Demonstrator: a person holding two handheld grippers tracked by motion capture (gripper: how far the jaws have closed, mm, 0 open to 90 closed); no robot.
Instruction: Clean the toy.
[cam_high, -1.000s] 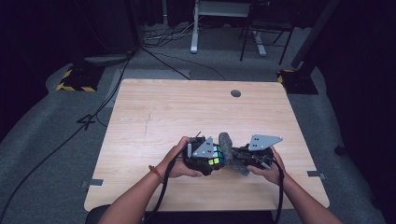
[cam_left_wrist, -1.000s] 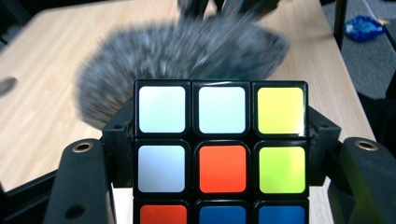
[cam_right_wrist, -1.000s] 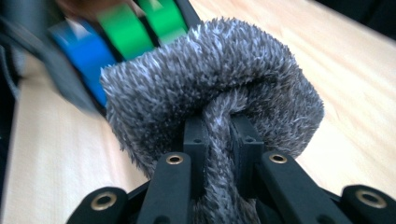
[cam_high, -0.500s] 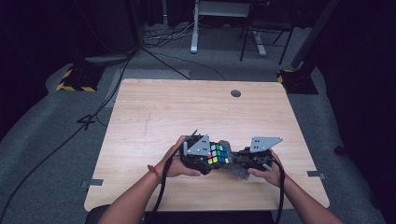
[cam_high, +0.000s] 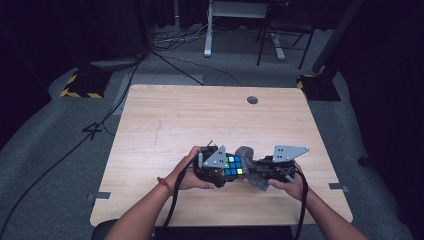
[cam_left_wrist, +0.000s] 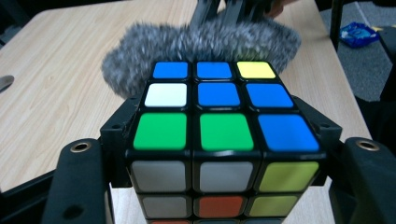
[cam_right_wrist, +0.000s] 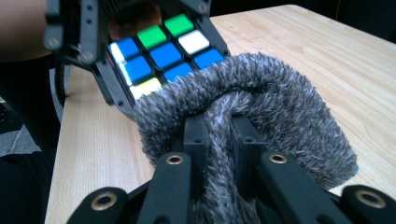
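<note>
item: puzzle cube (cam_left_wrist: 224, 135) clamped steady in my left tongs (cam_high: 216, 167), my right tongs (cam_high: 267, 170) pinching a grey fuzzy cloth (cam_right_wrist: 252, 107) against its blue face, apparently for wiping, above the desk (cam_high: 200, 115).

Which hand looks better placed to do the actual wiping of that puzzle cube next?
The right. Its gripper is shut on the fuzzy grey cloth, which already lies against the cube's far edge. The left gripper is shut on the cube, so it probably just holds it steady.
</note>
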